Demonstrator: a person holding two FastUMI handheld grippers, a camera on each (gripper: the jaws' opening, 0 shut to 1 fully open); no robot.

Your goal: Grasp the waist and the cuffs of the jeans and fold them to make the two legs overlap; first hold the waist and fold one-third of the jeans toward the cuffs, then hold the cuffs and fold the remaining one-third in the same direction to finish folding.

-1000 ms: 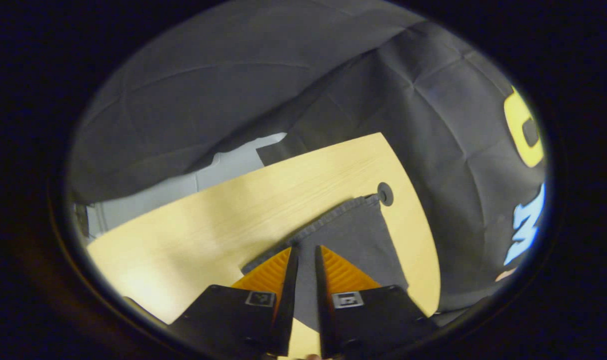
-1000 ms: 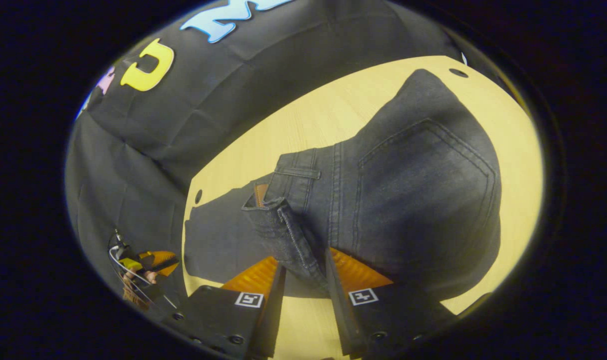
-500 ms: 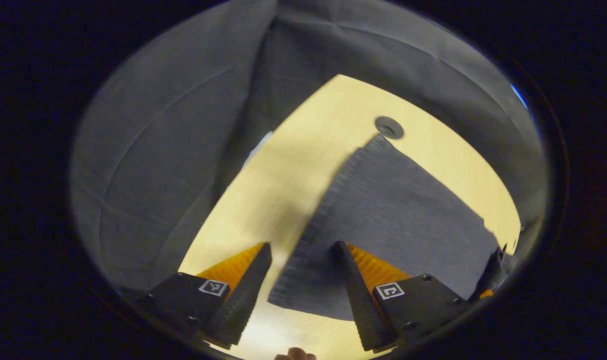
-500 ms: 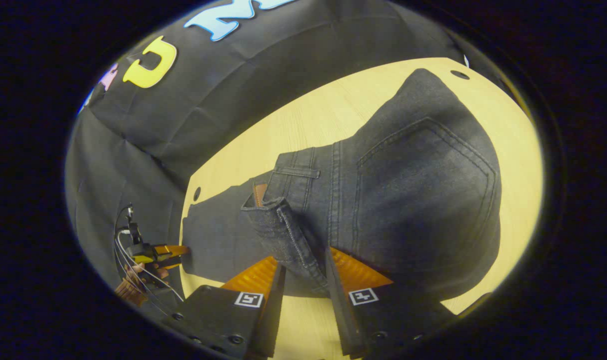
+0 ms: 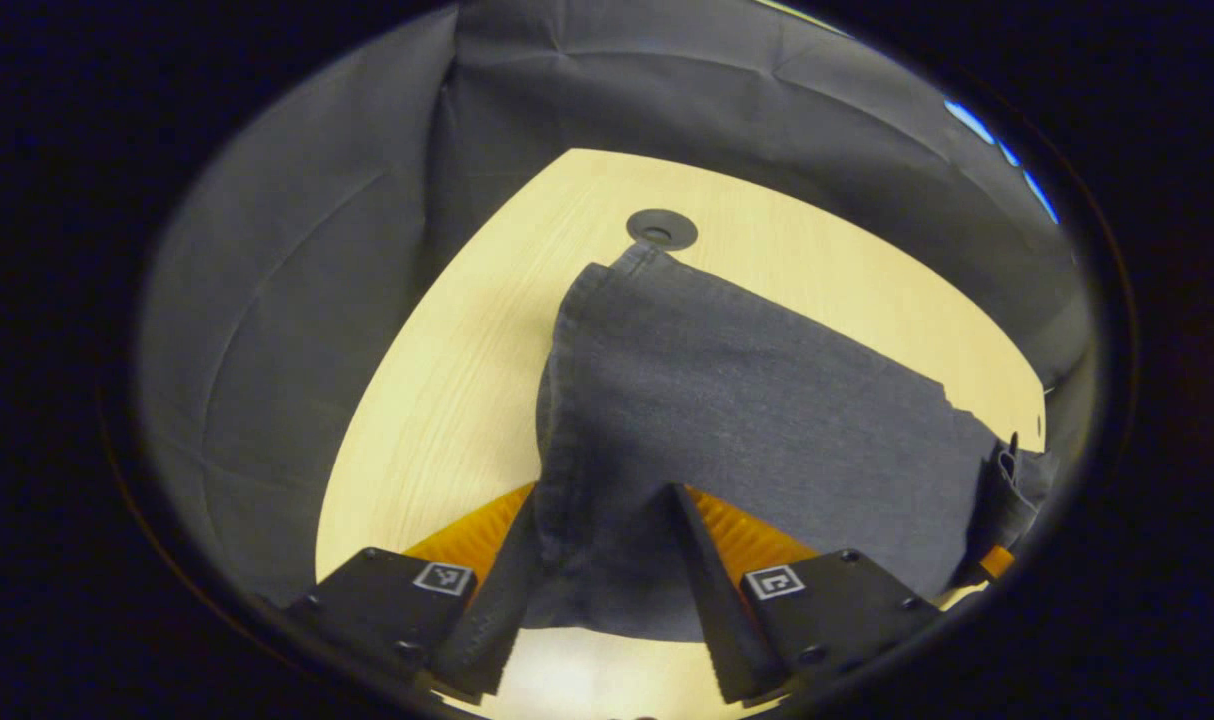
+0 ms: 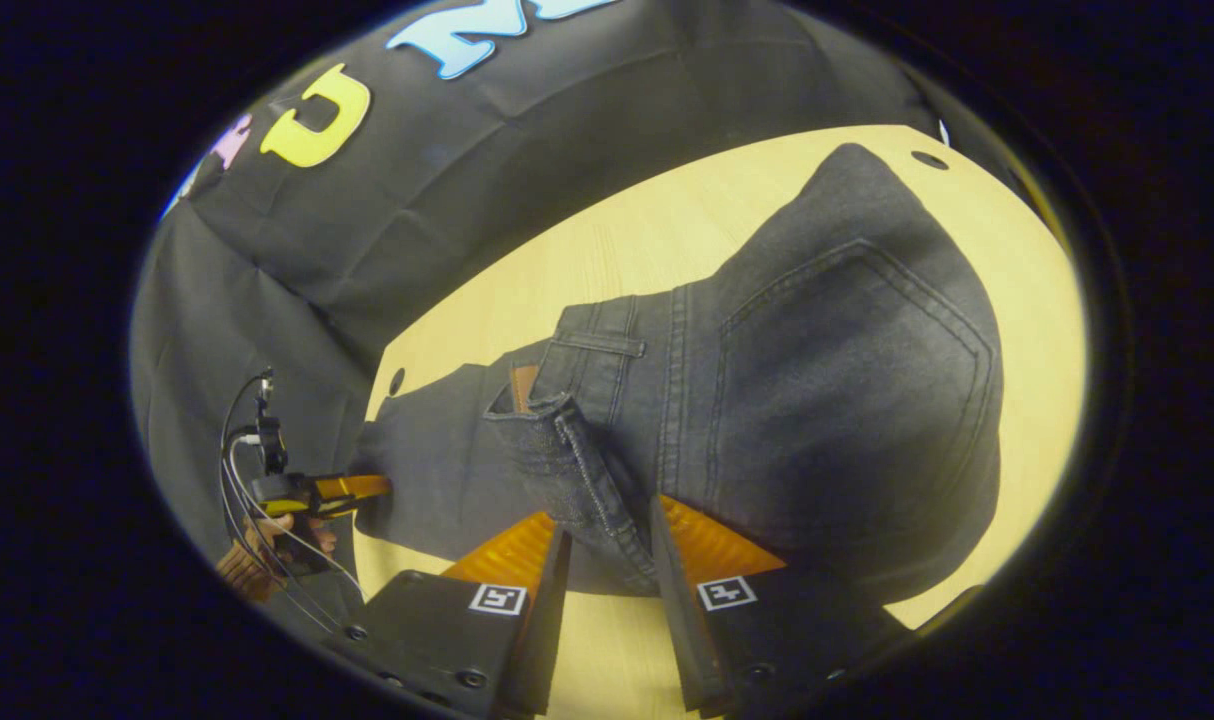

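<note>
Now left gripper (image 5: 602, 590) jaws parted around jeans (image 6: 767, 420) cuff (image 5: 567, 440), right gripper (image 6: 607, 590) pinching waist (image 6: 567, 470)

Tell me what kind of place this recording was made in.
Most likely a purpose-built recording booth, not a home: black cloth walls enclose a bare light-wood table with a cable grommet, and the jeans are handled with handheld grippers.
</note>
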